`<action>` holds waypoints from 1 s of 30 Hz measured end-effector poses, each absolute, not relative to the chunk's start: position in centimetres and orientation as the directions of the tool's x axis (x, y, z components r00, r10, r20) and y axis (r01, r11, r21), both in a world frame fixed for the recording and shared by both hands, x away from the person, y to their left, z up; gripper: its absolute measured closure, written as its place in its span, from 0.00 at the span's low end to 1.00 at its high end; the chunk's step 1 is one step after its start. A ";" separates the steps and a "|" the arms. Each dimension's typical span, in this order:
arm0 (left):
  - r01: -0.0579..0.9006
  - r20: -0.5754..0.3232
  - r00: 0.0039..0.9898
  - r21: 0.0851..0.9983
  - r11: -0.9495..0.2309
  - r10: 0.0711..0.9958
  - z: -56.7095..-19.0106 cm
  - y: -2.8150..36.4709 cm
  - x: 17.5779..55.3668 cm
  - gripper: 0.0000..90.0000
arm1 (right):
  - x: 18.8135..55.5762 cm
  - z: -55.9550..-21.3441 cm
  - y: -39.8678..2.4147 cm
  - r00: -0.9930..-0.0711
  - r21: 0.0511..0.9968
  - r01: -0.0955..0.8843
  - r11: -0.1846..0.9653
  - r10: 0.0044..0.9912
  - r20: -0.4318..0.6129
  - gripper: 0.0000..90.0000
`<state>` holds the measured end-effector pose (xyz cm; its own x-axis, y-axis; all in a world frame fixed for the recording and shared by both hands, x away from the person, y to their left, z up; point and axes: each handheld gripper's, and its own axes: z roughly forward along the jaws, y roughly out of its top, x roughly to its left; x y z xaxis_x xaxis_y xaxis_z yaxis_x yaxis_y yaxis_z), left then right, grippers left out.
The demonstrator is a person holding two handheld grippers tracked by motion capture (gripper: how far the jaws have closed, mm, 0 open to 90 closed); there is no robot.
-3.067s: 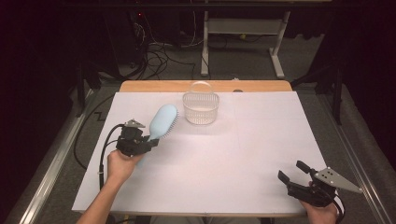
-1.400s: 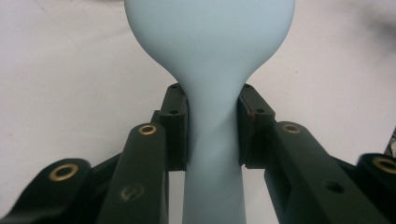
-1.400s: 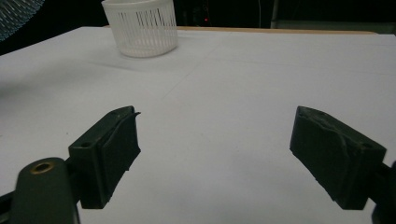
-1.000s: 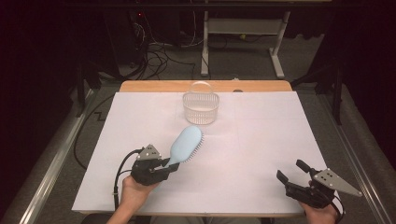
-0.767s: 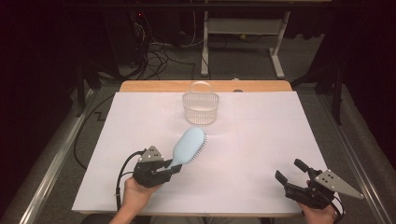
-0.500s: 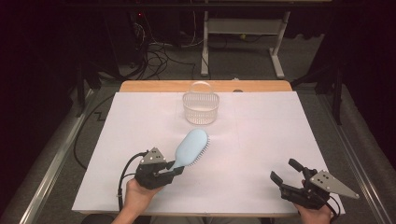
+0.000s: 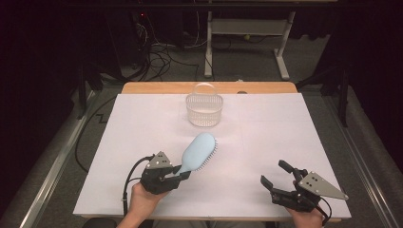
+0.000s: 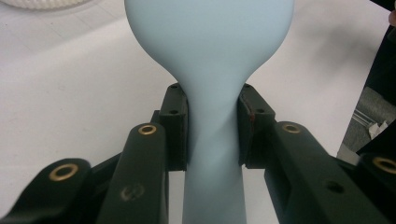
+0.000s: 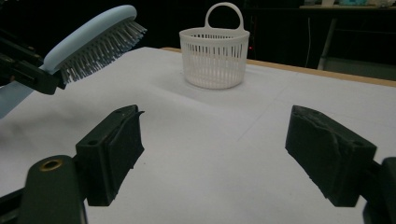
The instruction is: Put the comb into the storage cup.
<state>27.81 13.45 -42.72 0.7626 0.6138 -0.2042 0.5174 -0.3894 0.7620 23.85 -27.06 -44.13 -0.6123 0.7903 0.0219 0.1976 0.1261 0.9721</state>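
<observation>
Your left claw (image 7: 183, 175) clamps the hairbrush (image 7: 198, 153) handle; its head points up-right toward the basket (image 7: 204, 109), bristles rightward. Your right claw (image 7: 276, 179) gapes empty, jaws just narrowing slightly.

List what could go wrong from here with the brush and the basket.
1. The left gripper clamps only the brush's narrow handle, with the wide head far out front; the brush may pivot or slip.
2. The basket is small, light-looking and has an upright handle; the brush could catch on it or tip it.
3. The right gripper, open and empty, might knock the brush if it closes in.
</observation>
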 end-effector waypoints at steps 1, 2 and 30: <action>0.515 -0.203 0.764 0.763 -0.390 0.612 -42.7 13.4 27.8 0.75 | 23.9 -44.1 -26.9 -0.617 0.972 0.196 0.127 0.787 0.022 0.21; 0.513 -0.200 0.767 0.762 -0.395 0.610 -42.7 13.3 27.8 0.75 | 23.9 -44.1 -26.7 -0.620 0.973 0.196 0.124 0.784 0.025 0.21; 0.493 -0.193 0.792 0.762 -0.420 0.580 -42.9 11.8 27.6 0.75 | 25.3 -44.0 -22.1 -0.697 0.959 0.228 0.166 0.716 0.042 0.17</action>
